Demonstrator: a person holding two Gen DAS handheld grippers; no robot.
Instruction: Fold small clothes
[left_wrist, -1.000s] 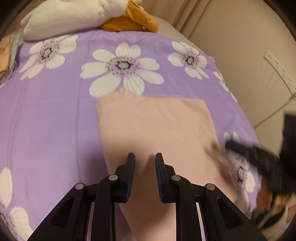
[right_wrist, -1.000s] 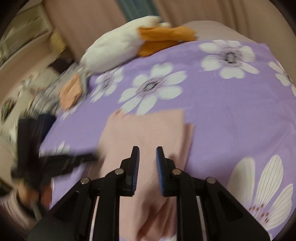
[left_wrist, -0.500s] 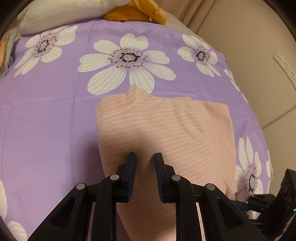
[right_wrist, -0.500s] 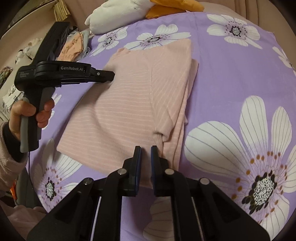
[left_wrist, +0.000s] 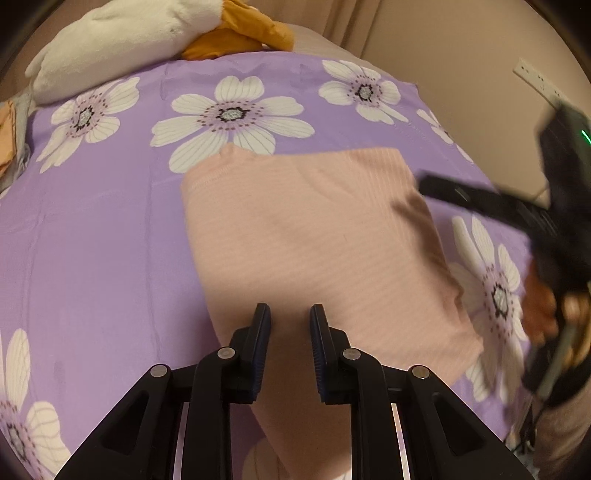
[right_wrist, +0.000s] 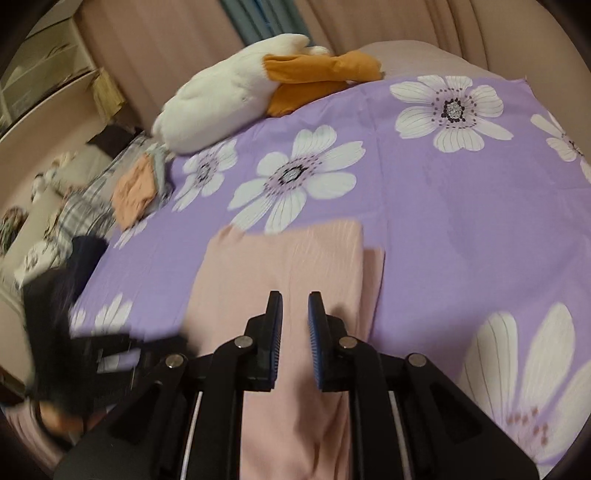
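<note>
Looks about halfway done. Shows a pink shirt (left_wrist: 314, 229) lying flat on the purple flower sheet (left_wrist: 92, 240), with its 3 o'clock side already folded in. Holds the left fingers (left_wrist: 260, 332) a little apart at the shirt's 6 o'clock end, pink cloth showing in the gap; cannot tell whether pinched. Has the right fingers (right_wrist: 275, 317) just opening a bit, same pink in between, grip unclear too. Needs one more fold toward 12 o'clock. Leaves more clothes (right_wrist: 135, 188) waiting at 9 o'clock.
</note>
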